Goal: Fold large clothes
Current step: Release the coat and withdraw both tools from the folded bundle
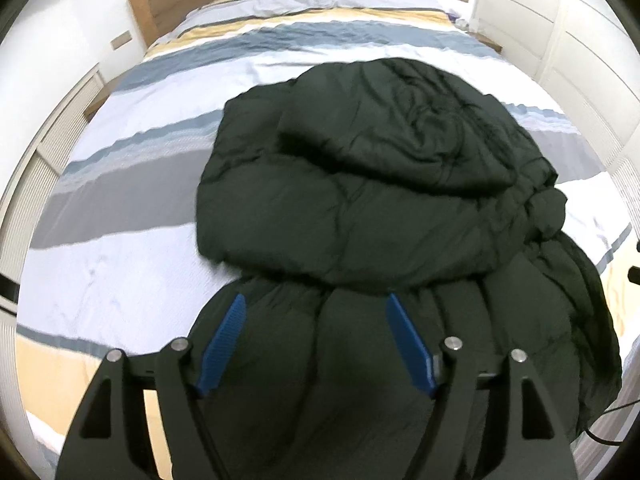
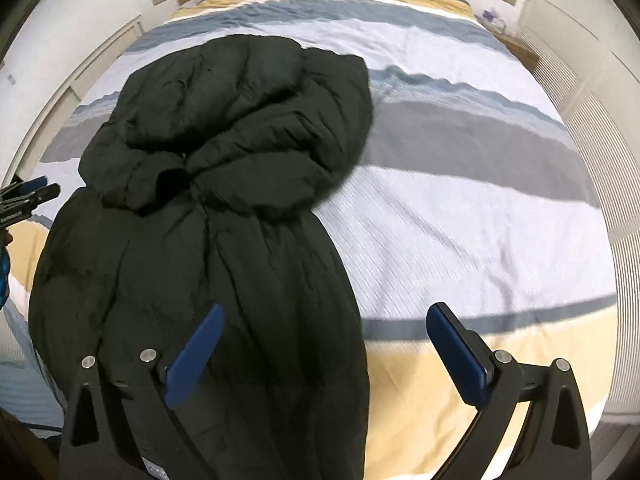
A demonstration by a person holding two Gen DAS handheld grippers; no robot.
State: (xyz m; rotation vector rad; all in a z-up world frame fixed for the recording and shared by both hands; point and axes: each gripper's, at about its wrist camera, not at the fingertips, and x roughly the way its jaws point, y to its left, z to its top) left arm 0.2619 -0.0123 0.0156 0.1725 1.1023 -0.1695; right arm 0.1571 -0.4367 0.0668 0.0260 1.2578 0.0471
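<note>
- Left wrist view: left gripper (image 1: 316,320) hovers low over the jacket's (image 1: 376,184) near end, fingers (image 1: 224,344) spread wide, holding nothing.
- Right gripper (image 2: 324,332) hangs above the jacket's right edge, fingers (image 2: 456,356) wide apart, empty.
- Writing on the left gripper at 9 o'clock in the right view is unreadable.
- Dark, puffy quilted jacket lies bunched on the striped bed (image 1: 132,264), its top folded over towards 12 o'clock.

We count 1 dark puffy coat (image 1: 380,200), 1 striped bed (image 1: 120,280), 1 wooden headboard (image 1: 160,4) and 2 grippers, left (image 1: 316,304) and right (image 2: 322,312)
</note>
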